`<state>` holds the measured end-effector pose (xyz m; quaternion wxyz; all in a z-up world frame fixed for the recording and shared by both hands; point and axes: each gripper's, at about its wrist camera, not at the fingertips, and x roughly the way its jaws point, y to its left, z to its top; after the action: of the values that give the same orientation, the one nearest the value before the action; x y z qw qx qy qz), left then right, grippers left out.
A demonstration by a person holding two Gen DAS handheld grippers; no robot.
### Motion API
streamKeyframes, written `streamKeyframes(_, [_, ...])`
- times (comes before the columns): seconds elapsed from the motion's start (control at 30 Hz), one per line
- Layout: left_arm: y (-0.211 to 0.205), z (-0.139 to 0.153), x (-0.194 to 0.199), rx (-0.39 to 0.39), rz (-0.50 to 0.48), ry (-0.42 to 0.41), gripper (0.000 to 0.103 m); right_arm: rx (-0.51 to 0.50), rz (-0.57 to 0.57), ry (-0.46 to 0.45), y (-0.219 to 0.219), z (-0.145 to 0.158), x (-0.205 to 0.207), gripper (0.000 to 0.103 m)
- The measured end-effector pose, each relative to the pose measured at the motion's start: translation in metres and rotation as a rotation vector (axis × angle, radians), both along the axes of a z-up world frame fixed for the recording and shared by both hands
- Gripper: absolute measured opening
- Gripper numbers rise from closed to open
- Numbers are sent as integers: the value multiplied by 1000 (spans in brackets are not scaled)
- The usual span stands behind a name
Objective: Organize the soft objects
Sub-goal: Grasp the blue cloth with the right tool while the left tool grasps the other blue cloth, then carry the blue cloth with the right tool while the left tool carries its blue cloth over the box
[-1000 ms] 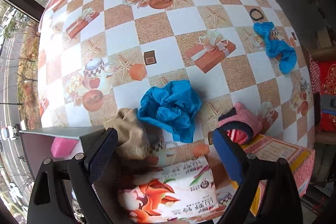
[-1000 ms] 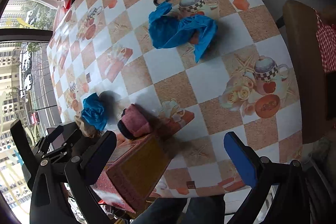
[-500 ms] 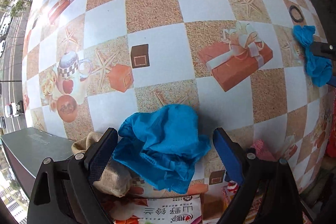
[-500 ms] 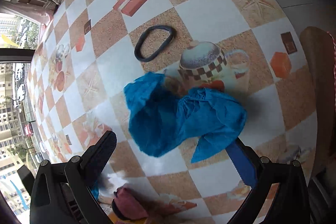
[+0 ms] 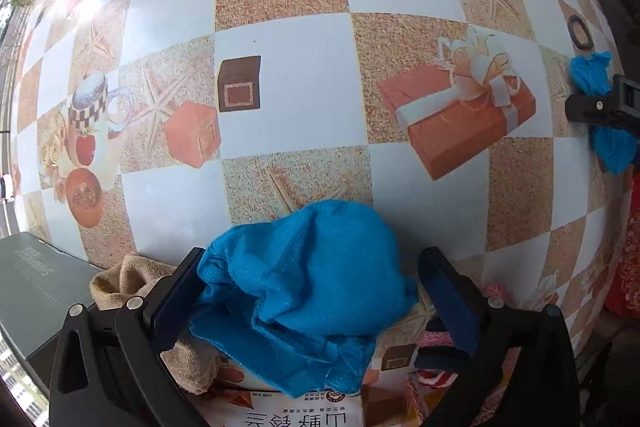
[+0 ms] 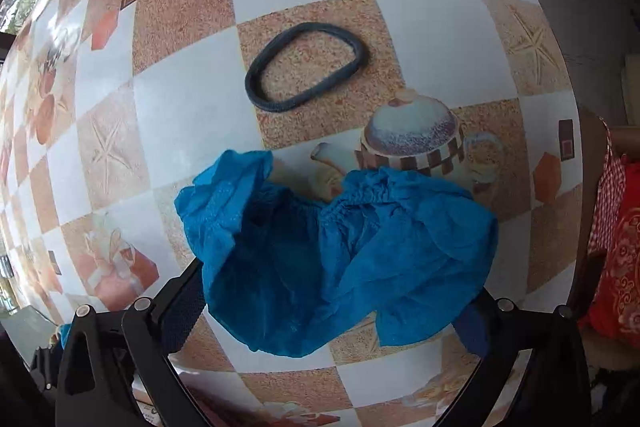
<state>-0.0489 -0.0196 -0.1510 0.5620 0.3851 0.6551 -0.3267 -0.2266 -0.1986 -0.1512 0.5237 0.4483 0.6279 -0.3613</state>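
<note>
Both grippers have come down lower; the left gripper (image 5: pixel 310 301), jaws just opening wider, is straddling a crumpled blue non-woven shoe cover (image 5: pixel 308 291), and the right gripper (image 6: pixel 332 307), jaws spread, is straddling another blue shoe cover (image 6: pixel 336 259).

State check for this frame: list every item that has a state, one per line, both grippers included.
left gripper: open, jaws just widened, straddling a crumpled cover
crumpled blue shoe cover: bunched, lying between the left jaws
right gripper: open, over the spread cover
spread blue shoe cover: flattened out, elastic opening showing
dark hair band: lying flat, untouched
tan cloth: crumpled
</note>
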Motion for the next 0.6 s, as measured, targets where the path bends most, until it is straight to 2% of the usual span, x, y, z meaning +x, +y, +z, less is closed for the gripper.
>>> streamKeyframes(0.2, [-3, -1, 0, 20, 11, 5, 103, -1, 39, -3, -4, 0, 2, 103])
streamKeyframes(0.27, [-4, 2, -1, 4, 5, -3, 98, -16, 83, -7, 1, 3, 2, 100])
streamKeyframes(0.33, [-5, 9, -10, -36, -34, -22, 84, -49, 130, -22, 7, 13, 2, 87])
streamKeyframes(0.37, [-9, 18, -13, -52, -64, -29, 68, -72, 155, -32, 8, 18, 0, 73])
streamKeyframes(0.4, [-12, 22, -17, -65, -99, -36, 46, -93, 183, -46, 9, 24, -1, 52])
streamKeyframes(0.43, [-14, 24, -20, -75, -122, -24, 38, -106, 212, -66, 9, 29, -1, 40])
streamKeyframes(0.47, [-15, 26, -20, -88, -115, -4, 36, -97, 223, -100, 7, 33, -4, 17])
streamKeyframes(0.5, [-15, 30, -19, -108, -97, 14, 31, -69, 204, -143, 4, 34, -8, 16])
streamKeyframes(0.6, [-14, 46, -15, -155, -70, 5, 31, -60, 136, -215, -3, 45, -25, 16])
